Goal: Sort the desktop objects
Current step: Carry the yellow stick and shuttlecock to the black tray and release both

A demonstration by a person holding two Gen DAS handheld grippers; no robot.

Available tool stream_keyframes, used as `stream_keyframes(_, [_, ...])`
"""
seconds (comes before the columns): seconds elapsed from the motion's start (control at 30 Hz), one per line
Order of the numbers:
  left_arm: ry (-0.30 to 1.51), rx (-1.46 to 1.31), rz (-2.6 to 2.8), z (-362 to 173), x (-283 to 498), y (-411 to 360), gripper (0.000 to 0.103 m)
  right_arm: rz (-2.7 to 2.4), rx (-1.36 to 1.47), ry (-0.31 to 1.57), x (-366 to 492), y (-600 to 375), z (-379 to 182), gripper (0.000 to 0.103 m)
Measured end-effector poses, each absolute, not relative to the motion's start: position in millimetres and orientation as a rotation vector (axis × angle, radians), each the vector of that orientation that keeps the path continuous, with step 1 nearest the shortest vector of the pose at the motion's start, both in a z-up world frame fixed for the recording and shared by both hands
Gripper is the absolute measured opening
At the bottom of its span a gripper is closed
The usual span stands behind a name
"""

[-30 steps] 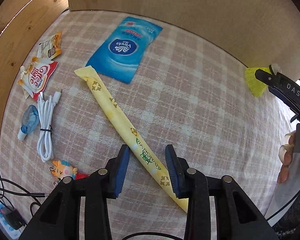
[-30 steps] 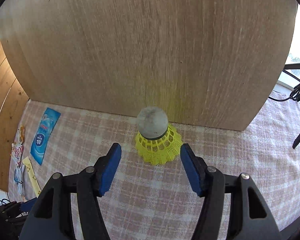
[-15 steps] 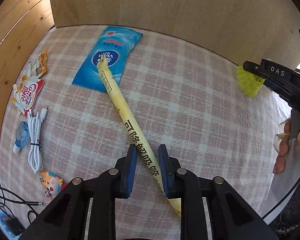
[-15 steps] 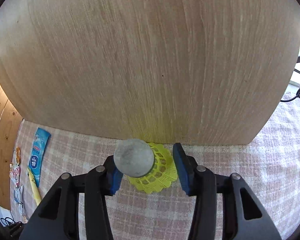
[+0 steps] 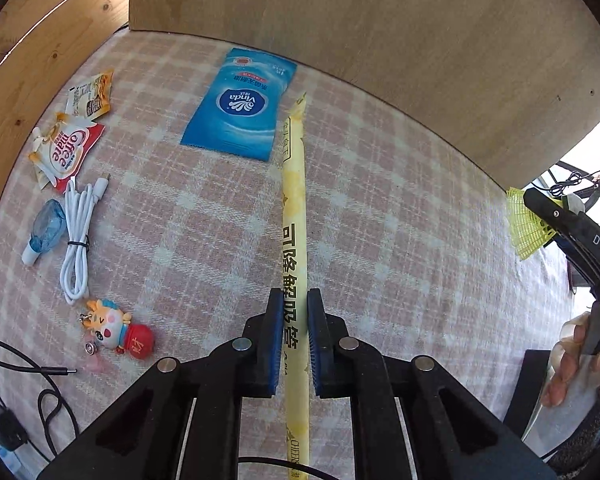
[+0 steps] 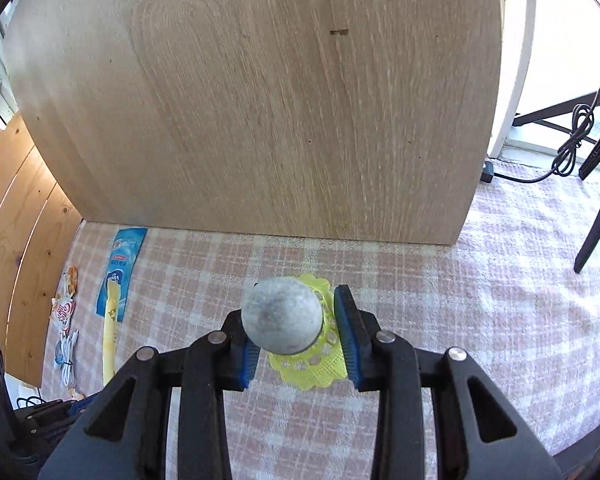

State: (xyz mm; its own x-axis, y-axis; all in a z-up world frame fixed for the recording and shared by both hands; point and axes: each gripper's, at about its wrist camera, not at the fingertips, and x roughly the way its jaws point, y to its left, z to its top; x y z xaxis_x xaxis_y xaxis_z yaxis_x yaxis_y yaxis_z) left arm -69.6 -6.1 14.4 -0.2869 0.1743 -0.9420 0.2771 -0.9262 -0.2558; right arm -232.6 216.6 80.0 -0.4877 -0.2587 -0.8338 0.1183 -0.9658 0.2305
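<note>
My left gripper [image 5: 294, 312] is shut on a long yellow straw packet [image 5: 294, 204] and holds it pointing straight ahead above the checked tablecloth; its far tip reaches beside the blue Vinda tissue pack [image 5: 240, 110]. My right gripper [image 6: 296, 320] is shut on a yellow shuttlecock [image 6: 300, 344] with a grey cork head [image 6: 282, 318], lifted off the cloth. The shuttlecock [image 5: 526, 226] and right gripper also show at the right edge of the left wrist view. The straw packet [image 6: 110, 340] shows far left in the right wrist view.
On the left lie a Coffee-mate sachet [image 5: 66, 150], an orange sachet [image 5: 90, 94], a white cable [image 5: 78, 240], a blue clip [image 5: 46, 228] and a cartoon keychain [image 5: 116, 330]. A wooden board [image 6: 260, 100] stands at the back. Black cables [image 5: 28, 392] lie at lower left.
My left gripper closed on the straw packet and lifted it, swinging it to point straight ahead. My right gripper closed on the shuttlecock and raised it off the cloth.
</note>
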Motion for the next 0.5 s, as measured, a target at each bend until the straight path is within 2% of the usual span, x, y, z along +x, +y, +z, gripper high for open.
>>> stream_keyframes(0.23, [0.627,1.842,-2.476,42,-63,13,0.01,-2.521,1.431,-0.251,-181,240,110,0.033])
stream_keyframes(0.5, [0.526,1.92,-2.625,76,-95,87,0.01,-2.604,1.458,-0.312,-108,310,142,0.033])
